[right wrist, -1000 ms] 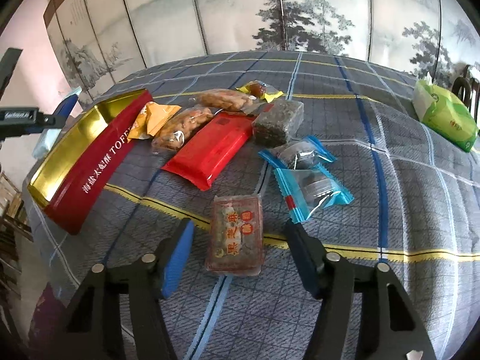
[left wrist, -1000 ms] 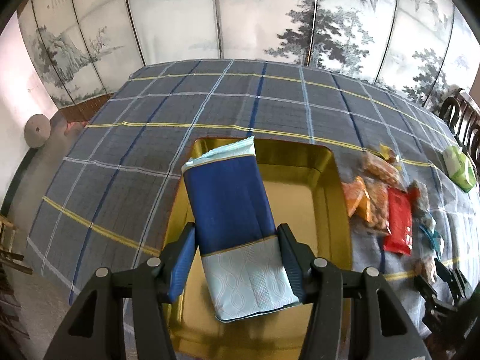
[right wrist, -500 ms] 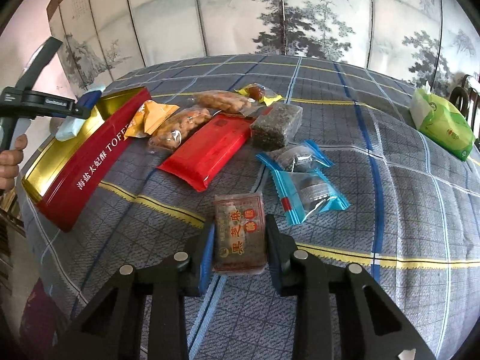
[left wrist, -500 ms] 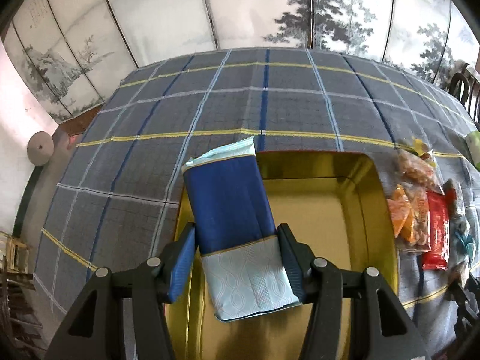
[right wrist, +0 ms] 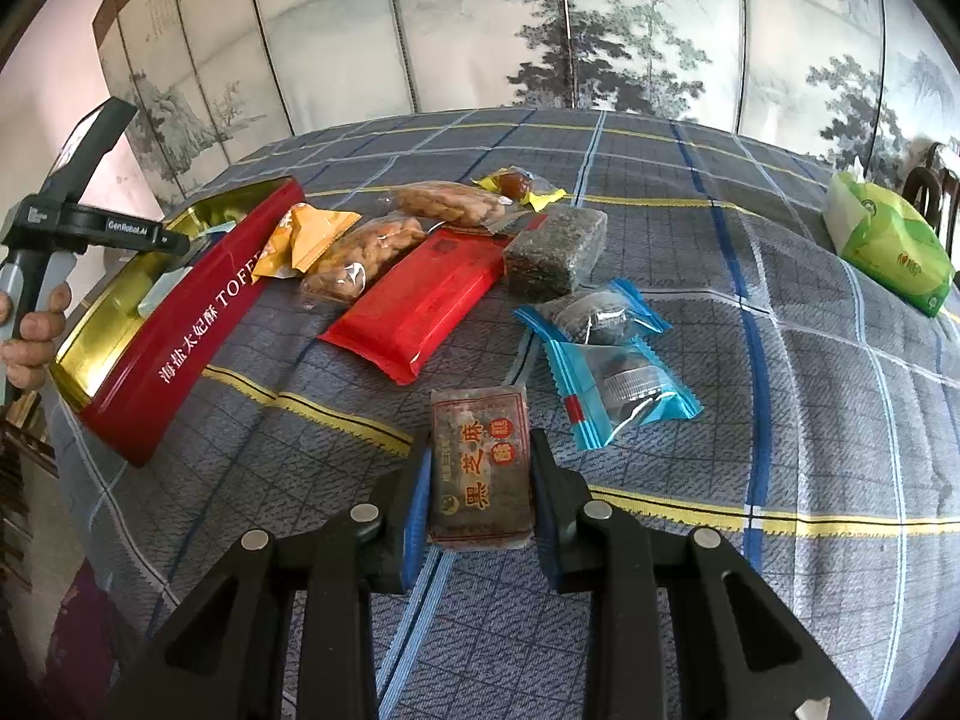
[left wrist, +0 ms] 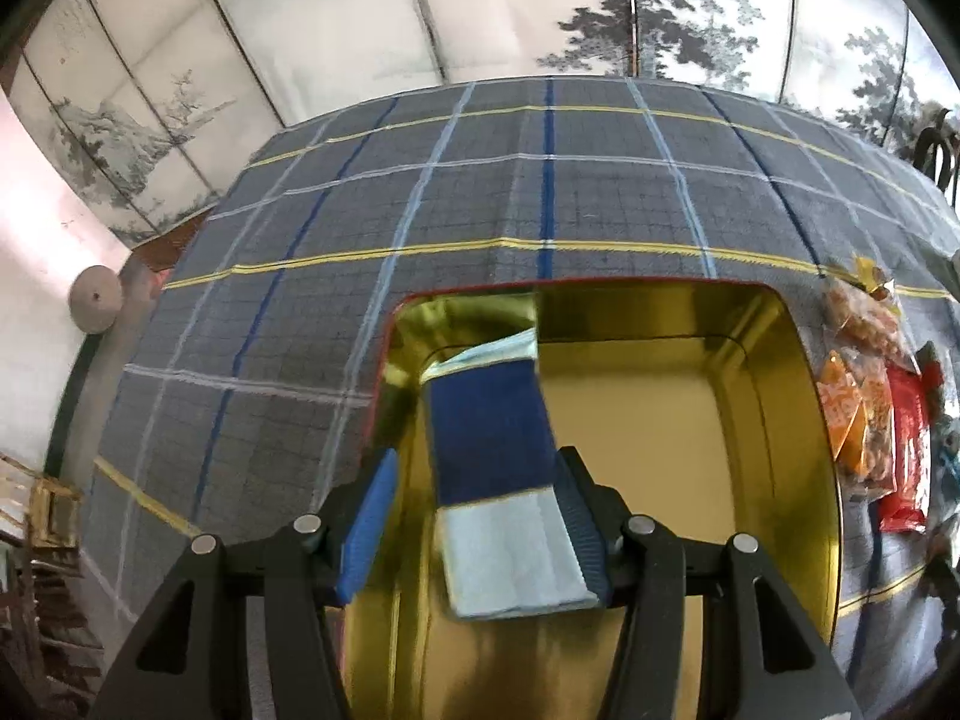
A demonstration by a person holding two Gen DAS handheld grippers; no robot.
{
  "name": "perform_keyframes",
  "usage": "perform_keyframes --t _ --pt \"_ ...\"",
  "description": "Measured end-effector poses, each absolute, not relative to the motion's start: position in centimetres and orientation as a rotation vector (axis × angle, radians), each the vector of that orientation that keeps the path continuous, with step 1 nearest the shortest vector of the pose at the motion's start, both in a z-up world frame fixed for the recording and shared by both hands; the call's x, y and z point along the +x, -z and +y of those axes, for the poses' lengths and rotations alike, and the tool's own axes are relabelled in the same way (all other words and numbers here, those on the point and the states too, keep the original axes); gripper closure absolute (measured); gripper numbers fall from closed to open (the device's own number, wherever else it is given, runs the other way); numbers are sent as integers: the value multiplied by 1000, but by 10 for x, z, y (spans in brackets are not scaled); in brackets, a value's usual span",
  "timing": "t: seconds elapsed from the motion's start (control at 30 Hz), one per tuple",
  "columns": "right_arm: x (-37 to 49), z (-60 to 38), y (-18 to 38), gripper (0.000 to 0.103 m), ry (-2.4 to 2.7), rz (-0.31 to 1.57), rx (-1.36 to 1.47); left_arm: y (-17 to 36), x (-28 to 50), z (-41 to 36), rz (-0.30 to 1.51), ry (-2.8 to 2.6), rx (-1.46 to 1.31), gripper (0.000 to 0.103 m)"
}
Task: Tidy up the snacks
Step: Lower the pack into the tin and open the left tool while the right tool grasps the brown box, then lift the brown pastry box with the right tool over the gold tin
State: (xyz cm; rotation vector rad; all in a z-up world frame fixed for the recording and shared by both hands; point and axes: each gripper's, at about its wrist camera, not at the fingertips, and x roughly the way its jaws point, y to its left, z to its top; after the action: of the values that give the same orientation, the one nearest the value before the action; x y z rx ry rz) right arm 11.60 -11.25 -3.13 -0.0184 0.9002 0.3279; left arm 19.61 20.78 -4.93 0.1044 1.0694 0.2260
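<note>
One blue packet (left wrist: pixel 492 438) in gold tin (left wrist: pixel 774 396), left claw (left wrist: pixel 474 516) spread; right claw (right wrist: pixel 480 480) pinching sesame bar (right wrist: pixel 480 462).

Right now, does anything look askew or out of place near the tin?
Yes. The blue pack lies tilted in the tin, touching only one finger of the open left gripper.
</note>
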Motion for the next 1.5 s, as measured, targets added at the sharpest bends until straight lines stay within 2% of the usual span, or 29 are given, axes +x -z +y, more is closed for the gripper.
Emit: perform_keyframes --t 0.4,0.7,1.2,1.37,1.43,1.5 --pt "103 -108 8 76 -386 888 51 -1 89 183 858 -199 -43 48" --pt "90 -92 -11 76 -433 857 40 0 54 159 861 -198 -13 48" --pt "92 -47 -44 76 -537 823 -8 12 31 164 897 -184 -4 47" --pt "98 -29 -54 76 -576 815 -20 14 22 170 898 -172 -32 41" --pt "102 -21 -60 77 -591 804 -28 15 20 173 918 -182 -42 27" --pt "110 -14 -65 77 -611 801 -21 16 17 175 922 -167 -61 23"
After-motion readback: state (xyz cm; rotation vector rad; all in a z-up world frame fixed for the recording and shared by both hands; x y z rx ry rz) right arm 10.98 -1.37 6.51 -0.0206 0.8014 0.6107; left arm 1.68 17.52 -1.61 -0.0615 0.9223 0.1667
